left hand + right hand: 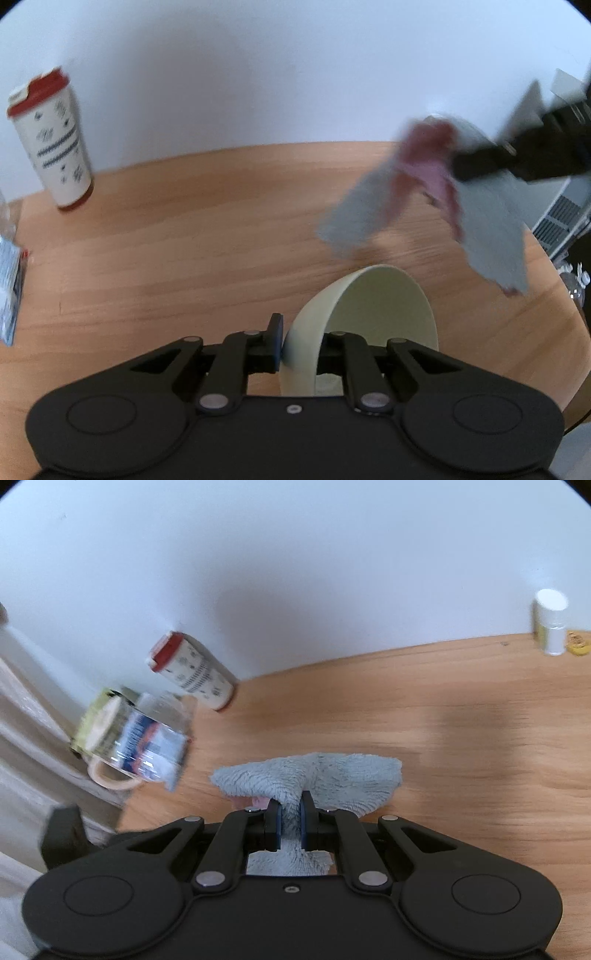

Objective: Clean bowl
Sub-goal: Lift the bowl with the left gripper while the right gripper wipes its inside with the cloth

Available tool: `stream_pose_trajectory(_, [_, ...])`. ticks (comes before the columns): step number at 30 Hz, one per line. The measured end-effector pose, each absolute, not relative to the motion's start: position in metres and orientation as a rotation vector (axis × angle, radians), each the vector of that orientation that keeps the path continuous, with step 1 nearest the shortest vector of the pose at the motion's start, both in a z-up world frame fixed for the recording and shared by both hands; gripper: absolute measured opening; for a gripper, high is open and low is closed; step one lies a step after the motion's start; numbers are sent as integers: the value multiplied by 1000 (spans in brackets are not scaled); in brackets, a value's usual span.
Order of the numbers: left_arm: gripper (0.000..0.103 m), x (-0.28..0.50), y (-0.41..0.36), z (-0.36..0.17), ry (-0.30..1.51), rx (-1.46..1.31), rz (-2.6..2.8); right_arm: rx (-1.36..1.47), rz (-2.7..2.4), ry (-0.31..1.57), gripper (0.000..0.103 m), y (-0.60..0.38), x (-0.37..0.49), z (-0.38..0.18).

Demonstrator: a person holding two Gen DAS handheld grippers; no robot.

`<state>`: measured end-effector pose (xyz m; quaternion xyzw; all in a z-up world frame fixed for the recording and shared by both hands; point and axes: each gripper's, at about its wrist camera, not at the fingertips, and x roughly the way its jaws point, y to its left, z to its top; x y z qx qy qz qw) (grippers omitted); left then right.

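Fingers of our left gripper (pixel 298 345) pinch the pale bowl (pixel 373 317) by its rim, tipped on edge above the tabletop (pixel 184 240), mouth facing right. Our right gripper (pixel 291 821), clamped on the grey cloth (pixel 332 775), hangs just beyond that opening, so we judge it the wiping hand.

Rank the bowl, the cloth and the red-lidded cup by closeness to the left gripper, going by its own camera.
1. Bowl: clamped in the left gripper.
2. Cloth: ahead, to the right, hanging from the right gripper.
3. Red-lidded cup: far left, by the wall.
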<state>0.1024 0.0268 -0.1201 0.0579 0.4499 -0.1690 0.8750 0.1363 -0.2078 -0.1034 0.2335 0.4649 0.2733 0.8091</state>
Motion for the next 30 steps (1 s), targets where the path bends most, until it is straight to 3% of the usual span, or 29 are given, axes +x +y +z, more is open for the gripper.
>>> stream_pose_trajectory(11, [12,87,7,-105,846,260,-421,445,755,1152,10,-136,170,-118])
stream_pose_trajectory(30, [14,70,3,-101,826,275,-449,376,753,1287,10,-145,162,-150])
